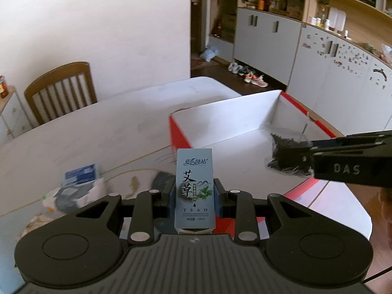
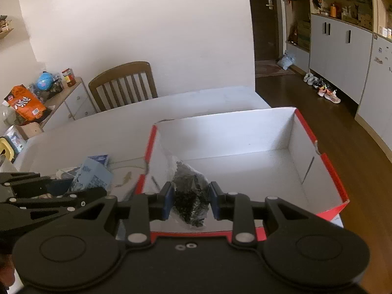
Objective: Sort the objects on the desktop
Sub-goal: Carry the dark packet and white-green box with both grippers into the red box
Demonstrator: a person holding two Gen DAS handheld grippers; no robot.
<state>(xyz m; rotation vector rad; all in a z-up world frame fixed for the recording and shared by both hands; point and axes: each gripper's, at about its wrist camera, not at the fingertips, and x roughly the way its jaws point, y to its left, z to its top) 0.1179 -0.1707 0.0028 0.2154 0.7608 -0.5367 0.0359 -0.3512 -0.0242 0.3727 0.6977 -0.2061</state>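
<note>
Wrist views down (shared red-edged box [image 2: 318,144])

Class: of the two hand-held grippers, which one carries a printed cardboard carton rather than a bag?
The left gripper: it clamps the upright blue-grey essential-oil carton; the right gripper holds a clear bag of black bits.

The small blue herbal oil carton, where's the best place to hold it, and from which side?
Grip the blue carton across its narrow sides at mid-height, coming from above and behind, as the left gripper does. It is tall and flat-sided, so the pads sit flush and it stays upright.
</note>
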